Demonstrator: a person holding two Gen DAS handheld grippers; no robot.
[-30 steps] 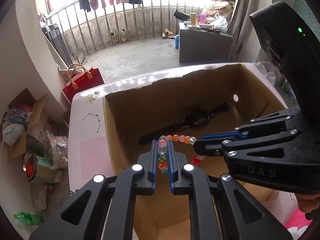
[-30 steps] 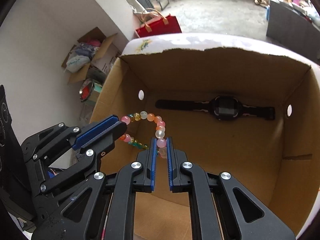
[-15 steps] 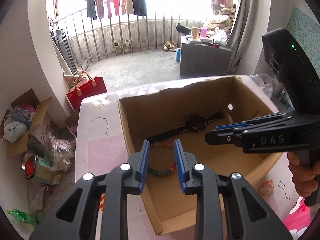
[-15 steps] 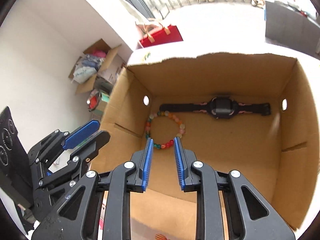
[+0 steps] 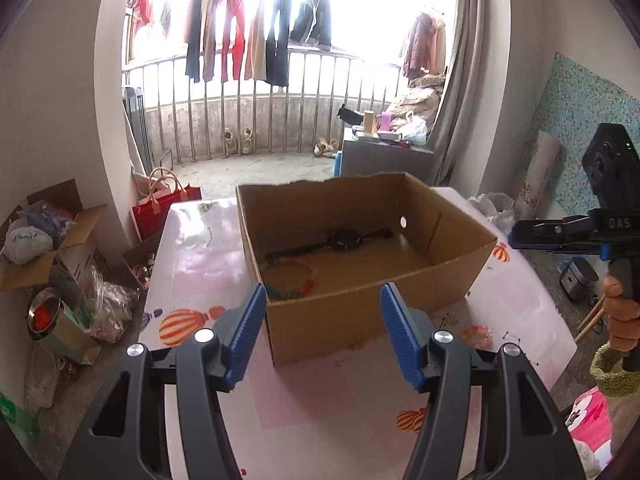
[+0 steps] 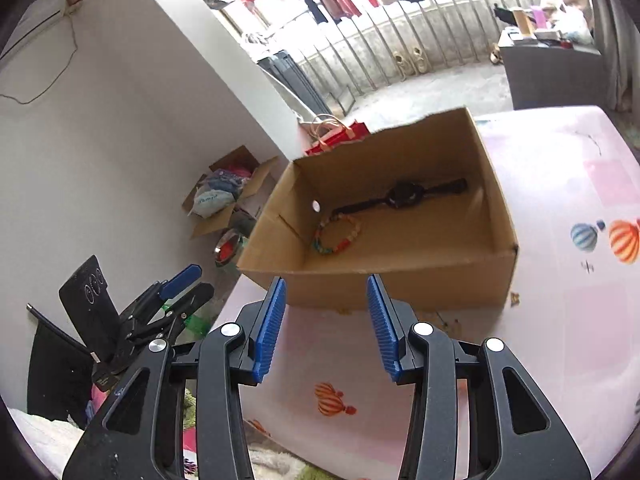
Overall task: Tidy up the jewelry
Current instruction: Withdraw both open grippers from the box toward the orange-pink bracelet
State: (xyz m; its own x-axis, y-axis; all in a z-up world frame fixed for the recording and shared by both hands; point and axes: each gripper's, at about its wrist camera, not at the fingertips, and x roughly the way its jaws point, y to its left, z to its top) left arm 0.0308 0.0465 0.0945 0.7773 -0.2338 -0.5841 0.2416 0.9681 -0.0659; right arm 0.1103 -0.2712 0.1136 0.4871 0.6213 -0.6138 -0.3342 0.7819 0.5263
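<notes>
Both grippers, left gripper [image 5: 322, 334] and right gripper [image 6: 326, 326], are backing away with jaws just opening, empty, leaving the bracelet [image 6: 337, 236] lying beyond them inside the box [image 6: 404, 284].

We see daylight pouring in from the railed balcony opening [image 5: 280, 80], blown out to white behind the row of hanging clothes [image 5: 248, 40], which read half as silhouettes. The glossy pink balloon-print tablecloth [image 5: 192, 248] carries a pale glare patch. Inside the brown open-topped cardboard box [image 6: 460, 280] the floor lies in soft shadow near its walls. Both fisheye views bend straight lines strongly, and the corners darken to black. The focus holds fairly sharp, with slight softness toward the rims.
</notes>
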